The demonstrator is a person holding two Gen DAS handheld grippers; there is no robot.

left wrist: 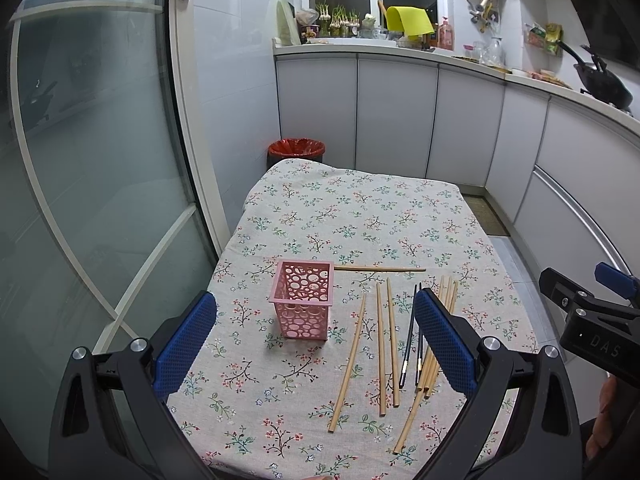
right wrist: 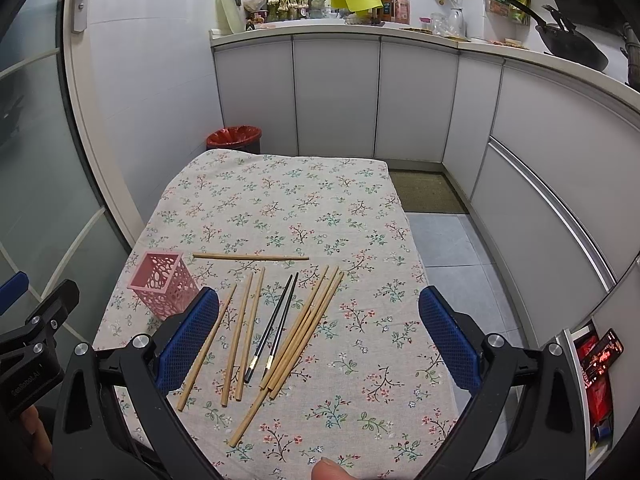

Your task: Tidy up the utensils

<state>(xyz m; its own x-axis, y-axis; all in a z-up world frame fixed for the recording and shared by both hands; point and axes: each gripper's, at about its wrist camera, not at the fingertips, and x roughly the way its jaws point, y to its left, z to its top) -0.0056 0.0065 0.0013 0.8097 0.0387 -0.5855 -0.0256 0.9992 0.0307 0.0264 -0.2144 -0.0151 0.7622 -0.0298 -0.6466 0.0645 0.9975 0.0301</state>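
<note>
Both sets of jaws spread wide, grasping nothing: left gripper (left wrist: 316, 340) above the pink basket (left wrist: 303, 304), right gripper (right wrist: 320, 340) above the loose chopsticks (right wrist: 300, 324). Scattered flat on the floral tablecloth (right wrist: 288, 200), beside the upright basket. Probably light, stiff, thin and prone to rolling; best pinched mid-length, one or two together. Black pair (right wrist: 276, 320) likely slicker.

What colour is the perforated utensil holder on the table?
Pink; the holder shows best in the left wrist view.
</note>
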